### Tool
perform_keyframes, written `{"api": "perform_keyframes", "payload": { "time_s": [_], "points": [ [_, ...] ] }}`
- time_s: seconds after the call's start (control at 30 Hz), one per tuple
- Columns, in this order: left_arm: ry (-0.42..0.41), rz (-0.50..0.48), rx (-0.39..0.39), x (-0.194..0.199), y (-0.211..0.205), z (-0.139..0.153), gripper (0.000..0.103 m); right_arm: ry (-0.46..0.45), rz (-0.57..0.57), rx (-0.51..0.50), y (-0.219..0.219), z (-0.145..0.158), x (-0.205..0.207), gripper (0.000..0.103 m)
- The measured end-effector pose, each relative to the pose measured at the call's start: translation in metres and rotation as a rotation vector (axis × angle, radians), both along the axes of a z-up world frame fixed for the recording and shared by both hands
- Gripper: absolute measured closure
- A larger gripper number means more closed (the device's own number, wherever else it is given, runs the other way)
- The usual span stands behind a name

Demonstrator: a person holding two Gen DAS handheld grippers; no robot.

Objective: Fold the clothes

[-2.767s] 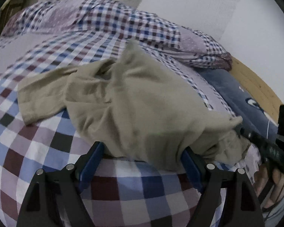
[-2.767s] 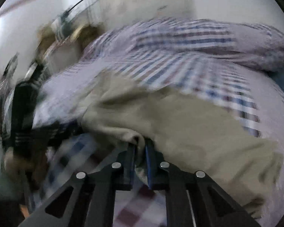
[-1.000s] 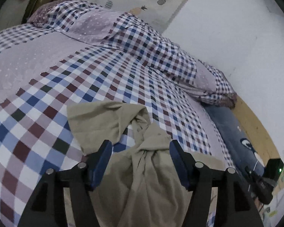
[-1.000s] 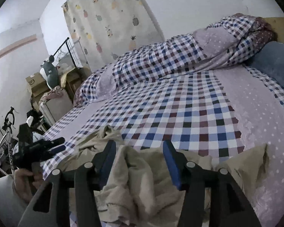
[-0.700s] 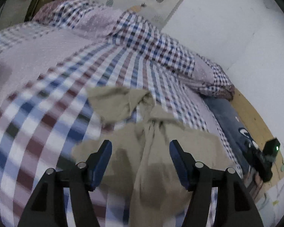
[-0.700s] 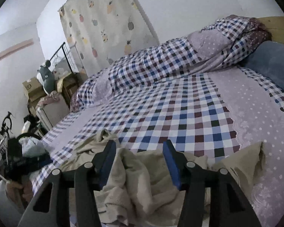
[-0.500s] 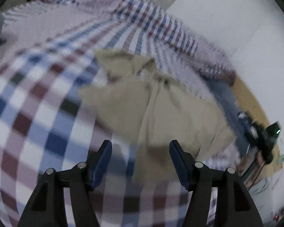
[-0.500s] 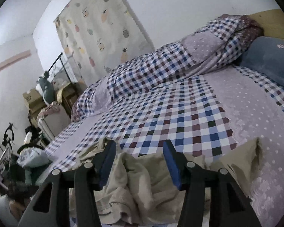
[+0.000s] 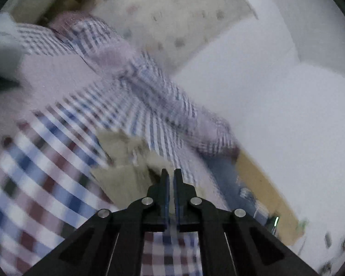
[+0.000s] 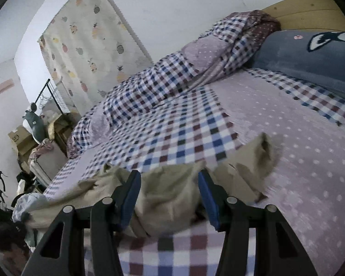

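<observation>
A crumpled beige garment [image 10: 170, 197] lies on the checked bed sheet [image 10: 191, 138]. My right gripper [image 10: 170, 179] is open, its blue-padded fingers [image 10: 131, 193] standing either side of a bunched part of the cloth. In the blurred left wrist view the same beige garment [image 9: 124, 177] lies just ahead of my left gripper [image 9: 171, 172]. Its jaws are closed nearly together. Whether any cloth is pinched between them I cannot tell.
A checked duvet [image 10: 163, 85] is piled along the far side of the bed by the wall. A dark blue pillow [image 10: 310, 53] and the wooden headboard [image 10: 310, 7] are at the right. Boxes and a clothes rack [image 10: 46, 115] stand at the left.
My left gripper has shut and swung quickly, so its view is blurred. My right gripper stays open and has dropped closer over the beige garment.
</observation>
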State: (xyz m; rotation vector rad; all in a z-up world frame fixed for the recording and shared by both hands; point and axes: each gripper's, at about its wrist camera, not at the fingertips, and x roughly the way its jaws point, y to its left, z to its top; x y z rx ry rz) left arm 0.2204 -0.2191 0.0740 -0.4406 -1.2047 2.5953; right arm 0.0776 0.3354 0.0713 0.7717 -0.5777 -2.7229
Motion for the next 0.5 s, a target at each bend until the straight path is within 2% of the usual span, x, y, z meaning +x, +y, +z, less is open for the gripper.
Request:
{"api": "perform_keyframes", "payload": {
  "time_s": [0.07, 0.17, 0.27, 0.37, 0.5],
  "points": [
    [-0.039, 0.105, 0.052, 0.014, -0.036, -0.014, 0.101, -0.015, 0.027, 0.02, -0.005, -0.003, 0.009, 0.048],
    [-0.177, 0.2, 0.154, 0.015, -0.071, -0.05, 0.101, -0.038, 0.068, 0.05, -0.013, -0.007, 0.021, 0.048],
    [-0.257, 0.208, 0.117, 0.004, -0.071, -0.061, 0.101, -0.06, 0.11, 0.081, -0.021, -0.011, 0.034, 0.047],
    [-0.281, 0.197, 0.051, -0.005, -0.065, -0.059, 0.101, -0.073, 0.169, 0.148, -0.043, -0.019, 0.04, 0.047],
    [-0.292, 0.191, 0.053, -0.011, -0.067, -0.064, 0.101, -0.095, 0.167, 0.179, -0.05, -0.026, 0.034, 0.048]
  ]
}}
